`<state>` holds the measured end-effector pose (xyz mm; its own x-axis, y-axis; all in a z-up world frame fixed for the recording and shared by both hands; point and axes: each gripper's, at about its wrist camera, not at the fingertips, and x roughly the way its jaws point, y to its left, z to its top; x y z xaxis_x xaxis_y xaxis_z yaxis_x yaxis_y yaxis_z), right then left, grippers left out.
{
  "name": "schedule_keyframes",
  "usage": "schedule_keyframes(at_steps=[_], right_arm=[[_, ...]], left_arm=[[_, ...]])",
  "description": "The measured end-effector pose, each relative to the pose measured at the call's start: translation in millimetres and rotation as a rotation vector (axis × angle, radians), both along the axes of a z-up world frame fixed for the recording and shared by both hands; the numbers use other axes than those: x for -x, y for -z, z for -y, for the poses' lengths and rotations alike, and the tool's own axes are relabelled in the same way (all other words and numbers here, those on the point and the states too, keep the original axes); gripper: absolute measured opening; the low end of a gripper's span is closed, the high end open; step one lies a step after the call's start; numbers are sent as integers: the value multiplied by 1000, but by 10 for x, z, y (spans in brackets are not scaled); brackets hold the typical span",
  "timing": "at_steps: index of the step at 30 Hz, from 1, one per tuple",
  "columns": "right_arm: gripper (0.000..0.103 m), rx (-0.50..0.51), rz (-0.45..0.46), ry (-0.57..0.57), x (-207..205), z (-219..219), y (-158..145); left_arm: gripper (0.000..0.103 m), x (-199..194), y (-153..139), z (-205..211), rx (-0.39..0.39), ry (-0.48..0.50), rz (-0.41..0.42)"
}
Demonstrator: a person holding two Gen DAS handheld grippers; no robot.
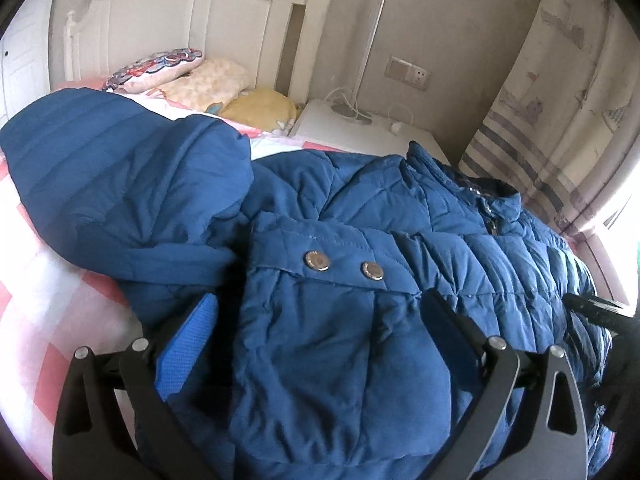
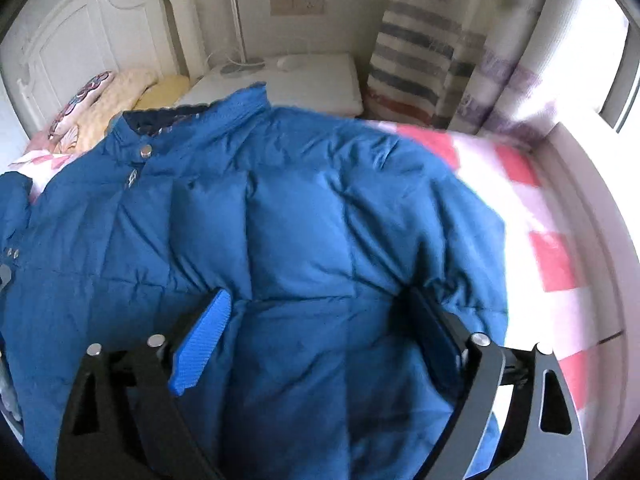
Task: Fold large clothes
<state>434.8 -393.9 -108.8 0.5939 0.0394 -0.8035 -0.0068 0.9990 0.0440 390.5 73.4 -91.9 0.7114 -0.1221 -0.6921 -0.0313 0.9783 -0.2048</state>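
Observation:
A large blue puffer jacket [image 1: 360,216] lies spread on a pink and white checked bed [image 1: 52,304]. Its hood [image 1: 120,168] lies at the left, and a sleeve cuff with two snap buttons [image 1: 344,266] is folded across the body. My left gripper [image 1: 320,312] is open, its fingers wide apart around the sleeve fabric. In the right wrist view the jacket [image 2: 300,208] fills the middle, collar [image 2: 192,118] at the upper left. My right gripper [image 2: 320,304] is open, its fingers straddling the jacket's right shoulder part.
Pillows [image 1: 192,76] lie at a white headboard [image 1: 168,20]. A white nightstand [image 1: 360,128] with a lamp base and cable stands beside the bed. Striped curtains [image 2: 424,52] hang at the right, near a bright window [image 2: 624,60]. The bed's edge [image 2: 560,240] runs along the right.

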Motion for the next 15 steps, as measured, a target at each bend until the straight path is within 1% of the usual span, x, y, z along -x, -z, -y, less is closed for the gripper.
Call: schedule_keyframes(at_steps=[1,3,4,5,6,8,14,15], right_arm=[[85,-21,47,21,6,43,-70],[87,-2,86,70,-16,73,-107],[87,24,58,97,-87,121,-19],[90,53,2,109,-161,170,129],[90,13,-22,109,-200,236,224],[90,-67,-23,139,-242,366,194],[90,-167,11,166,-193,531,184],[90,-184,23,193,-166,583,169]], left_arm=[[100,6,-9,0,-1,-3,9],[100,9,-17,3,-4,-4,11],[100,9,-19,1,-5,-3,9],[100,14,-22,-7,-2,-3,11],[100,15,-23,-17,2,-5,12],[100,20,-19,-43,12,-12,11],[100,17,-14,-64,21,-14,9],[100,17,-14,-65,22,-15,9]])
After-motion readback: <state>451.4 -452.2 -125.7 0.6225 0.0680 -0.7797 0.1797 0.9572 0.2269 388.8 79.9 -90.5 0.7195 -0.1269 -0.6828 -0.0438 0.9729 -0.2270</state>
